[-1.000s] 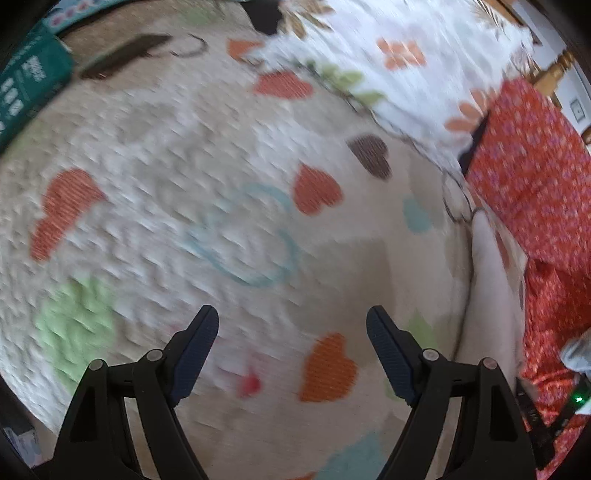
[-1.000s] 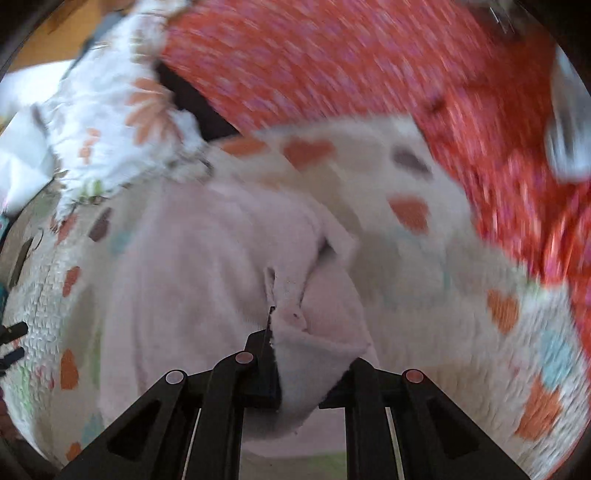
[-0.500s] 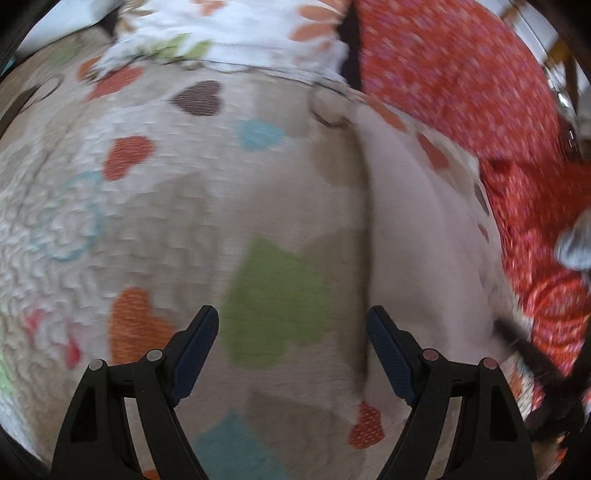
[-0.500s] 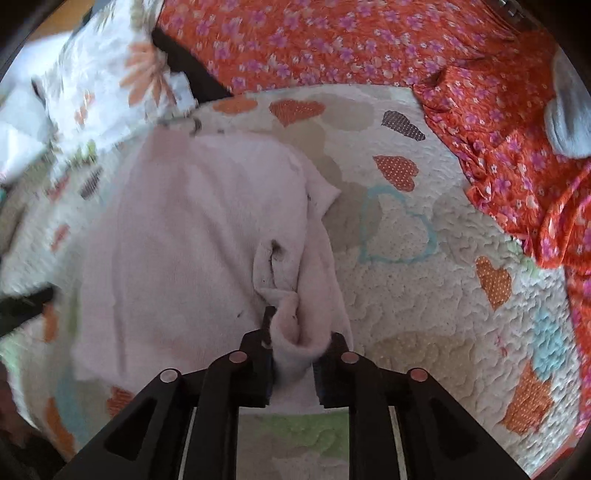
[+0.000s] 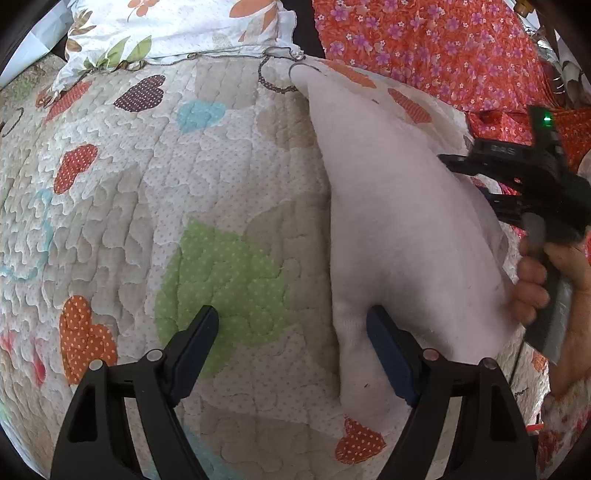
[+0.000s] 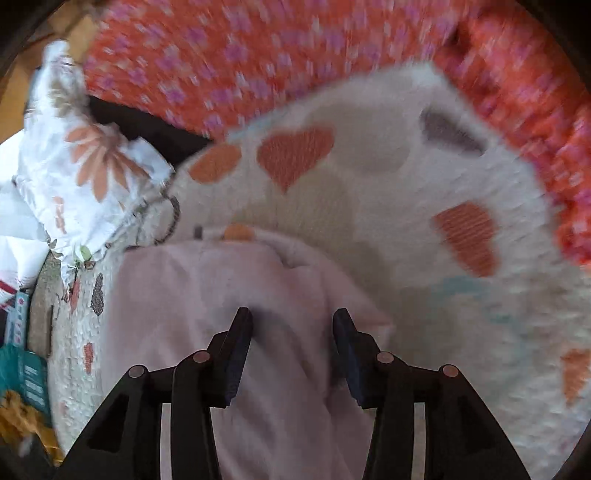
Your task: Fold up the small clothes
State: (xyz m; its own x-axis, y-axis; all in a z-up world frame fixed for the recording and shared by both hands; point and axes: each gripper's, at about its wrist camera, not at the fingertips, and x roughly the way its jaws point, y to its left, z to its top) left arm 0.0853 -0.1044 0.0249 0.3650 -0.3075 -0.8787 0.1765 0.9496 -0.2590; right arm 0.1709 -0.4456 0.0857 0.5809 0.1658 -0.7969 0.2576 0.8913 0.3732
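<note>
Nearest, left gripper (image 5: 291, 328) spread wide and empty over the heart-print quilt (image 5: 207, 192), one pad above the green patch, the other at the near corner of the pale pink garment (image 5: 402, 221); apparently poised to take that corner for a fold. Right gripper (image 6: 292, 325) with jaws opening over the same garment (image 6: 207, 295); cloth under and between the pads, no longer pinched, seemingly to let a folded edge lie flat. Picture blurred, so contact unclear. Garment lengthwise on the quilt, toward its right edge. Farther off, floral pillow (image 5: 184, 26) at the quilt's far edge; orange flowered fabric (image 5: 424, 48) along the far right corner.
</note>
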